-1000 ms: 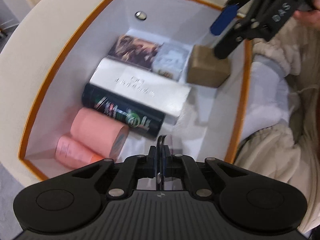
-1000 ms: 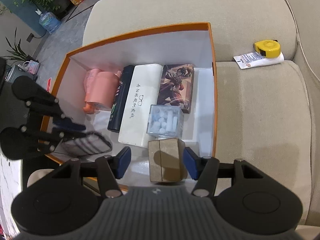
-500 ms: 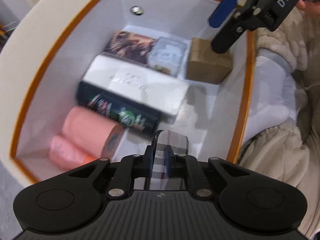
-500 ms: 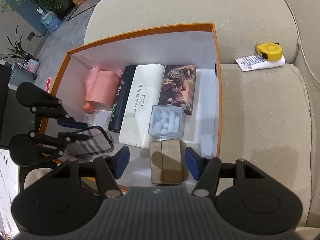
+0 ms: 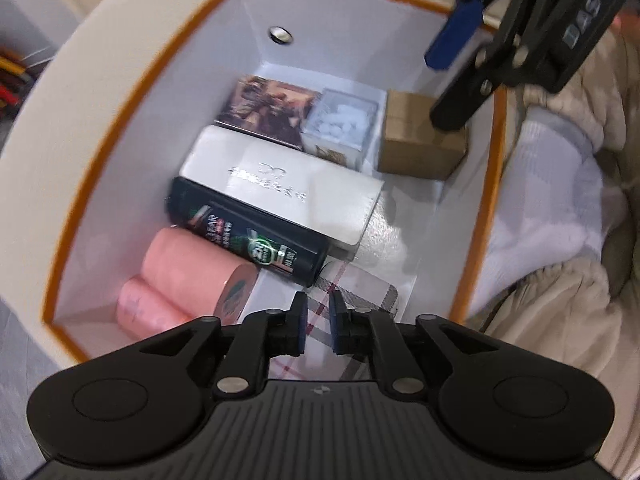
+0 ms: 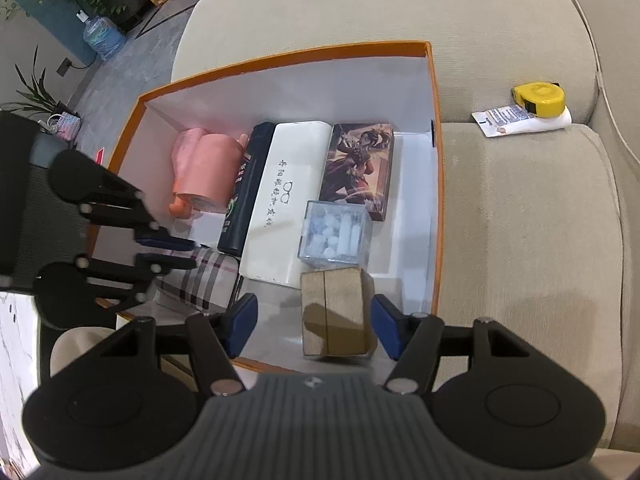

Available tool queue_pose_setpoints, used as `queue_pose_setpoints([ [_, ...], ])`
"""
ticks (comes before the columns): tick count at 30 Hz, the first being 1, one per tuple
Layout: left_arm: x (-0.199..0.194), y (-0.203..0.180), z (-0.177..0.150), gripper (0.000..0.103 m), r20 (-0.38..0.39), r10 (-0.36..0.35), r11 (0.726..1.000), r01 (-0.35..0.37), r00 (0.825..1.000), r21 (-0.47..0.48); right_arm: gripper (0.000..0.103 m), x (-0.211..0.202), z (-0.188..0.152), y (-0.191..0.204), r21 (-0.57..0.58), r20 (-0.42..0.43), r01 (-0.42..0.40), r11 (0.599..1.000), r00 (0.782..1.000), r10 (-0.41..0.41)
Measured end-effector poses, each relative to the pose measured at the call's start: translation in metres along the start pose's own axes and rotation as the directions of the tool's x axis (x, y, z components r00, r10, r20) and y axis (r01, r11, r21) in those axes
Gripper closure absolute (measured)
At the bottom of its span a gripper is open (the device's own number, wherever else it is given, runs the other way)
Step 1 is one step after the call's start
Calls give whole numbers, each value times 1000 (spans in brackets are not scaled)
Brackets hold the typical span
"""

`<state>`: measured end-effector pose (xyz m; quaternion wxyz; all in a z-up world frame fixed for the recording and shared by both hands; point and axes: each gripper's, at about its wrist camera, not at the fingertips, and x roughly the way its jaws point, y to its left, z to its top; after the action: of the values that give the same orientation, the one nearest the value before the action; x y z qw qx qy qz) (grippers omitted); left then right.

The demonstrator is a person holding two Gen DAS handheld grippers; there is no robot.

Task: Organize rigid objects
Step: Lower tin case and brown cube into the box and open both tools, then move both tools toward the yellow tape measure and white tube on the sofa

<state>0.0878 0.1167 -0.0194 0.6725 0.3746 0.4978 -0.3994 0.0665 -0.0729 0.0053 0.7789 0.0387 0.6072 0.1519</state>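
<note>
A broad beige sofa (image 6: 520, 208) with a soft, napped weave carries an open rectangular box (image 6: 434, 184), matte white inside with an orange rim. Inside it, rigid things lie side by side: a long white case (image 6: 280, 200) with embossed lettering, a flat carton with printed artwork (image 6: 358, 168), a slim black cylinder (image 6: 244, 196), two smooth pink rolls (image 6: 204, 172), a clear plastic cube of white pieces (image 6: 334, 232), and a plain brown cardboard block (image 6: 334, 312) near the front wall. A plaid-patterned case (image 5: 360, 292) with rounded corners lies flat on the box floor by the cylinder's end. The left gripper (image 5: 318, 320) hangs right over it, jaws opening with a narrow gap; the pads seem clear of the case, though blur makes that uncertain. The right gripper (image 6: 314, 322) stands spread either side of the cardboard block, pads apart from it. On the cushion beyond sits a yellow tape measure (image 6: 540, 98) atop a white tube (image 6: 520, 118)
</note>
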Motion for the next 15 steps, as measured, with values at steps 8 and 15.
queue_pose_setpoints([
  [8, -56, -17, 24, 84, 188, 12, 991, 13, 982, -134, 41, -26, -2, 1, -17, 108, -10, 1000, 994, 12],
  [15, -81, -27, 71, 80, 345, 18, 989, 34, 938, -146, 41, -61, -5, -39, 50, 279, 51, 997, 958, -63],
])
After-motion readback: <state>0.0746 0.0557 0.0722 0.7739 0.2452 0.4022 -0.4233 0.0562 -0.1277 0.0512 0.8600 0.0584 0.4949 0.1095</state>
